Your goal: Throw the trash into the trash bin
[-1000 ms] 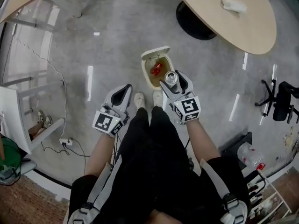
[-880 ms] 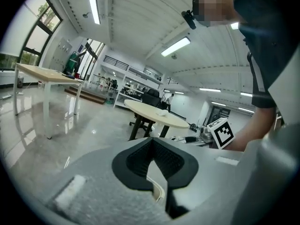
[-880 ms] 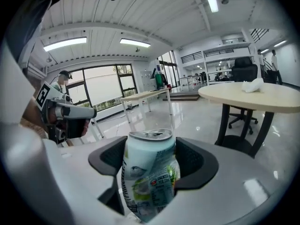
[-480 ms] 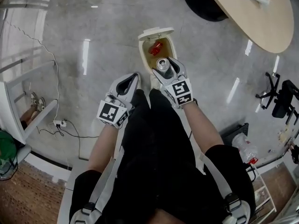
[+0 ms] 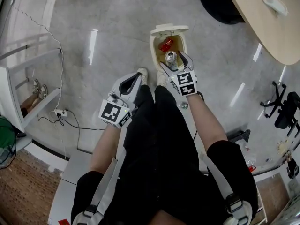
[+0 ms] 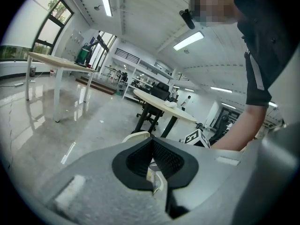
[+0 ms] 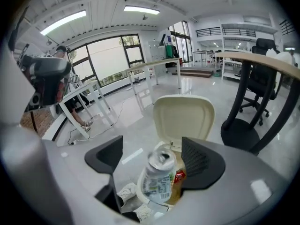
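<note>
Can: the drinks can (image 5: 171, 56) is between the fingers of my right gripper (image 5: 174, 61), right over the open mouth of the trash bin (image 5: 153, 43); in the right gripper view it looks blurred and tilted
Right fingers: spread wide and just been opening; the can is between them, with a clear gap to one pad, so I read no grip on it
Trash bin: on the floor by my shoes, lid (image 5: 168, 29) swung up, a red piece of trash (image 5: 166, 45) inside
Left side: my left gripper (image 5: 132, 80) is beside my leg, fingers closed together on nothing
Tabletop: a pale round one (image 5: 281, 32) at the upper right, well apart from the bin, with a white object (image 5: 274, 1) on it
</note>
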A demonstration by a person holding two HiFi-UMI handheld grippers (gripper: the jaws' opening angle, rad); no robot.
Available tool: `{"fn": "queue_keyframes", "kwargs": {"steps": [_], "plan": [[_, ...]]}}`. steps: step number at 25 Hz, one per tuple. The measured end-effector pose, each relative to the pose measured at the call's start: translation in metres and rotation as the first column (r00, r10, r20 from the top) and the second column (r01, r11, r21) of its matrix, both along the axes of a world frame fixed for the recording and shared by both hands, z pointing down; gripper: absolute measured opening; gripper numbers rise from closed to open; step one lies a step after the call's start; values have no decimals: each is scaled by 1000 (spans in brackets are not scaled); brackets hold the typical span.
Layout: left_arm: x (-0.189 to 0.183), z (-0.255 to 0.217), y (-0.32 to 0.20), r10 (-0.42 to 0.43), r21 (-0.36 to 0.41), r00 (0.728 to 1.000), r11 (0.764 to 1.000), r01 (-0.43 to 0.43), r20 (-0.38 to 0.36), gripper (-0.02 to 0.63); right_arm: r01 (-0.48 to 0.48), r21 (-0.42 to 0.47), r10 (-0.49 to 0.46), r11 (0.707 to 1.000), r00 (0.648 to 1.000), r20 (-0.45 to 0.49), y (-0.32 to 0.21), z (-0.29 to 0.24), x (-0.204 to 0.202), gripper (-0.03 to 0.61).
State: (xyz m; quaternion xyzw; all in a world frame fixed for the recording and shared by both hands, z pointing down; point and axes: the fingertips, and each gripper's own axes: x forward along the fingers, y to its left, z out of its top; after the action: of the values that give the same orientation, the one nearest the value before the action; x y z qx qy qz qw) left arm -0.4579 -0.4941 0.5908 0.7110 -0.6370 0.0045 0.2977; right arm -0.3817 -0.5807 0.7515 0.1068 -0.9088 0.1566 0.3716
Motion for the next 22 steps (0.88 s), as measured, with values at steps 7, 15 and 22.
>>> {"fn": "queue_keyframes", "kwargs": {"steps": [7,15,22], "plan": [[-2,-3,6,-24,7,1000,1000,24,1,2,-45,50,44,998,999,22,-12,-18,5,262],[2,-31,-10,-7,69,1000,998,6,13,2,-197,91,185,976,975,124,-38,-79,29,129],[-7,-80,-34,-25,157,997,988,13,74,2,-307,135,254,942,916,309,-72,-171,45,48]]}}
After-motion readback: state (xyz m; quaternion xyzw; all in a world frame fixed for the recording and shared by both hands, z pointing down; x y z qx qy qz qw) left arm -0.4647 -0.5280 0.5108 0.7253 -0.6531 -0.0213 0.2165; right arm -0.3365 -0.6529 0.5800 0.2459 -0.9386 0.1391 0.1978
